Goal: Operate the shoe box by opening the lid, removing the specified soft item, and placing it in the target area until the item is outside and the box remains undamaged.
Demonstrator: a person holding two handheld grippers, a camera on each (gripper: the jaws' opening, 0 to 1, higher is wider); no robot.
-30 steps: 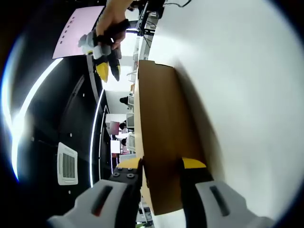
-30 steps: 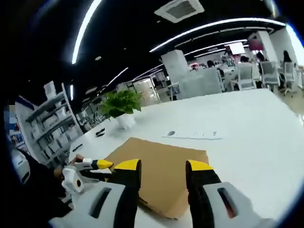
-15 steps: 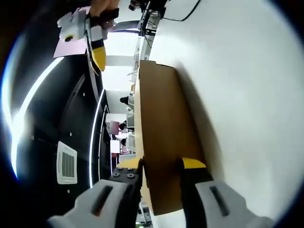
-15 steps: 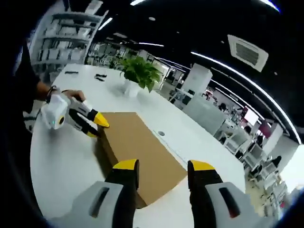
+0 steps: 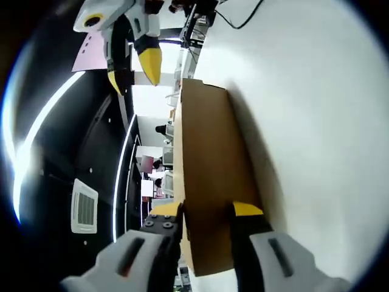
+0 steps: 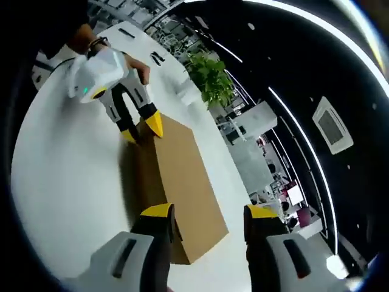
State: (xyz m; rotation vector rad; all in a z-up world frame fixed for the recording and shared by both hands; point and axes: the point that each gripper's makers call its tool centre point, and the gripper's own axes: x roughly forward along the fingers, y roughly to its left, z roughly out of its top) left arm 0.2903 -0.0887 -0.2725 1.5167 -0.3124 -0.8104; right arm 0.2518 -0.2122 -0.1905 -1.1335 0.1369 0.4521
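Two open claws (image 6: 141, 125) (image 5: 135, 67) astride box (image 6: 179, 182).

Legible text, labels, brands, numbers, signs: none in either view. Shoe box (image 5: 209, 182) (image 6: 182, 176): plain brown cardboard faces, no print, label or logo readable. Pink panel (image 5: 88, 55) overhead in the left gripper view: blank as seen, any lettering too blurred to read. Distant pink sign (image 6: 293, 196) in the right gripper view: too small to make out.
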